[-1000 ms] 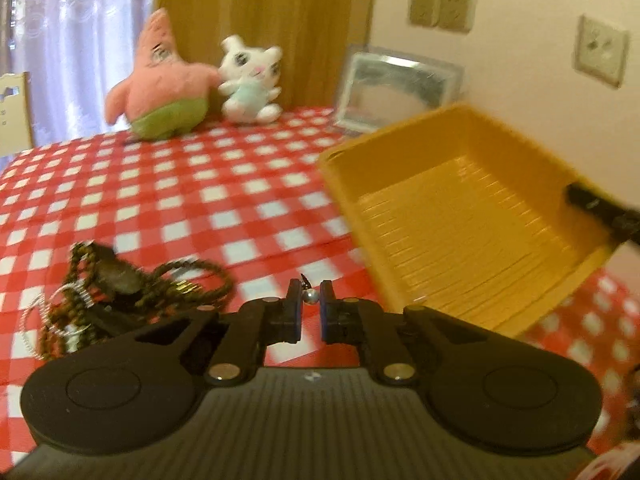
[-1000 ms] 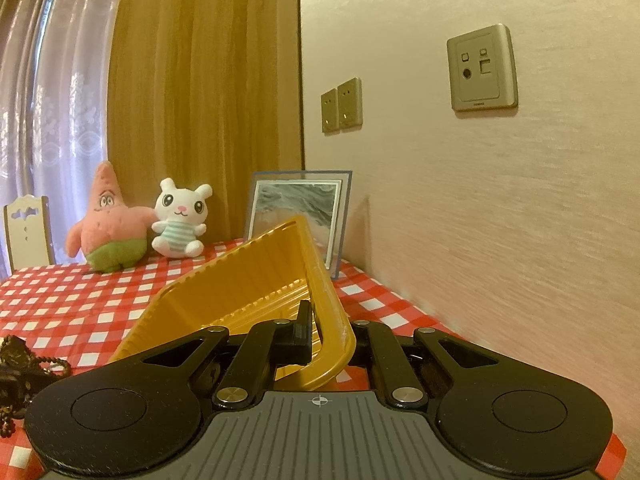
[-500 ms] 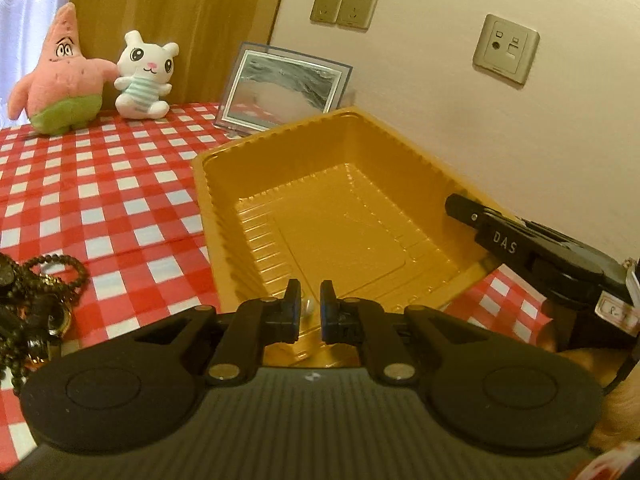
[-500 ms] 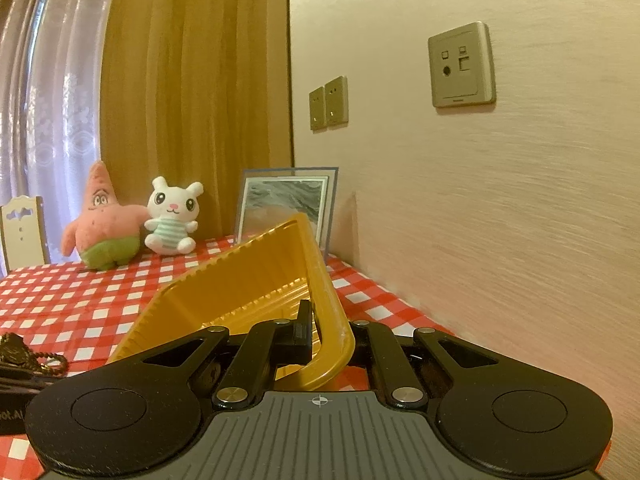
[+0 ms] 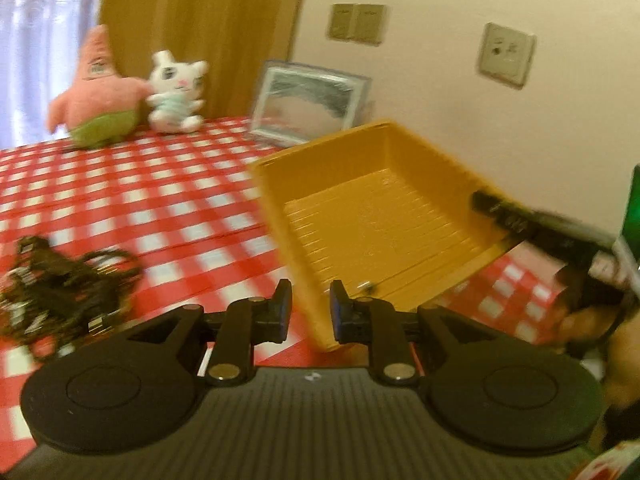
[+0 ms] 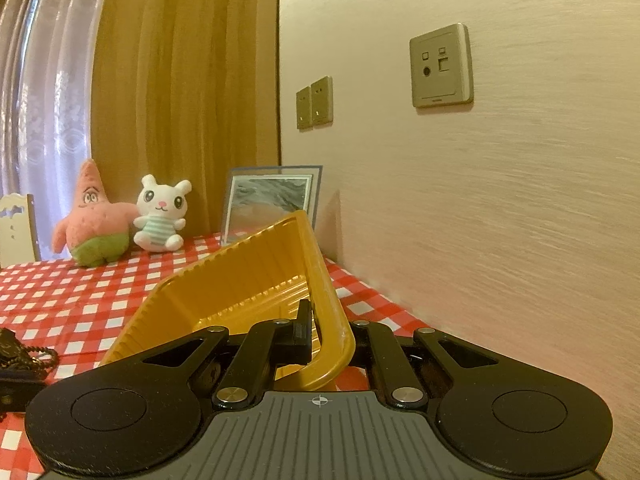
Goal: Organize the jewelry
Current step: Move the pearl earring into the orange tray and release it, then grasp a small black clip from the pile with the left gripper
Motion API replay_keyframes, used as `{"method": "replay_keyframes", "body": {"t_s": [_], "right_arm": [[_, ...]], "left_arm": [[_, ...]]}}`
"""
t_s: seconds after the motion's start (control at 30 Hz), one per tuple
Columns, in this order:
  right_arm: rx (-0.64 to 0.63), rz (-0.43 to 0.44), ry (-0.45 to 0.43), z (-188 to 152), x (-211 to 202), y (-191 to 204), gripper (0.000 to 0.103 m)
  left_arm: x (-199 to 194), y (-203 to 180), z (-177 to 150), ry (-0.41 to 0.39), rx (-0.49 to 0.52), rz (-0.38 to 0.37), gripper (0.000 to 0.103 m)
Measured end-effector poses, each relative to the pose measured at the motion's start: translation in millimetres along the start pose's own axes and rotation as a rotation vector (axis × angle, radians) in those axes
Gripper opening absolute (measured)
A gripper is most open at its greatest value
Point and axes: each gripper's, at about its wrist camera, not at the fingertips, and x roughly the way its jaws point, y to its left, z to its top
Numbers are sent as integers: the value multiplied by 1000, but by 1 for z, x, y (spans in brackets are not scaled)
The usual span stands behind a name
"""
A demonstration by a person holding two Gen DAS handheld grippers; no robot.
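One small silver bead [image 5: 365,286] now lies loose on the ribbed floor of the yellow tray [image 5: 384,216], near its low front wall, where a second ago it sat pinched between my left tongs [image 5: 310,308]. Those jaws have just been opening, and nothing is between the pads now; only the tray's near corner shows through the gap. I take that as one piece delivered, with more to fetch. My right tongs [image 6: 330,340] are clamped tight on the tray's rim, holding the tray tilted with its far side raised, as before. Left of the tray, the dark heap of beaded chains [image 5: 60,280] lies tangled on the checked cloth [image 5: 160,208], well apart from the tray and blurred in my left view. Its strands look knotted together, so I expect it to lift as a clump.
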Motion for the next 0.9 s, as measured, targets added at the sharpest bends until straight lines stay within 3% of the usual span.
{"method": "replay_keyframes", "body": {"t_s": [0.3, 0.63, 0.8, 0.9], "right_arm": [[-4, -9, -2, -2, -2, 2, 8], [-22, -22, 10, -1, 1, 2, 8], [-22, -22, 9, -1, 0, 2, 8], [-24, -21, 7, -2, -1, 3, 8]], "left_arm": [[-13, 64, -28, 73, -85, 237, 18], [12, 79, -18, 51, -64, 324, 25], [27, 80, -15, 53, -51, 333, 25], [27, 80, -15, 55, -59, 324, 15]]}}
